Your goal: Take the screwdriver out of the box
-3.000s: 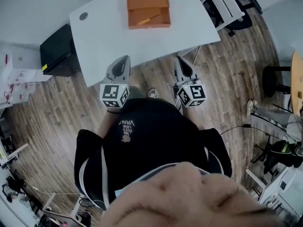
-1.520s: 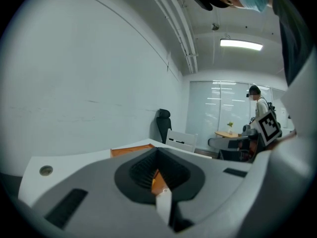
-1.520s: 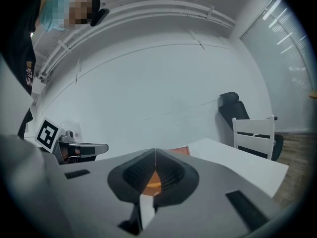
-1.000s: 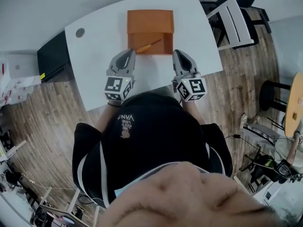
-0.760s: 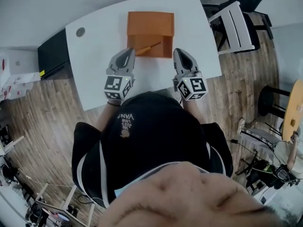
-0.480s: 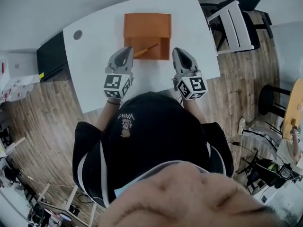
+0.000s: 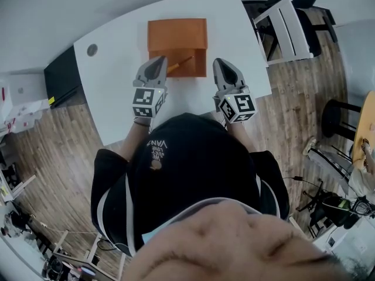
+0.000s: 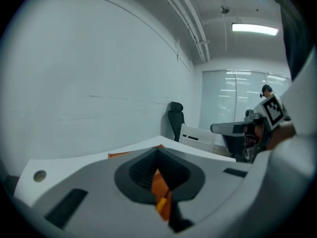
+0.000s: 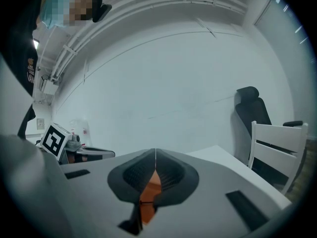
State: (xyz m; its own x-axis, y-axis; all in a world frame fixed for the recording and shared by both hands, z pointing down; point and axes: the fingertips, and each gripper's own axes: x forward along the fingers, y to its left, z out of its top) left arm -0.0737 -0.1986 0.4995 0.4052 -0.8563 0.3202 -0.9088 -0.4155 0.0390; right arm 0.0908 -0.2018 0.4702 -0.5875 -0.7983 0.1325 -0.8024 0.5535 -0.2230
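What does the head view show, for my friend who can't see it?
An open orange box holding a screwdriver sits on a white table. A person seen from above holds the left gripper and right gripper by its near corners, jaws shut.

Three seconds ago both tongs hung over the wooden floor [image 7: 64, 127], well short of the table [image 7: 117, 57]; now the left tongs [image 7: 157, 61] and right tongs [image 7: 222, 63] reach out over it. In the last second the left tongs moved forward to the near left corner of the orange box [image 7: 176, 34], just beside the screwdriver [image 7: 181, 63]. The right tongs drew up beside the near right corner.
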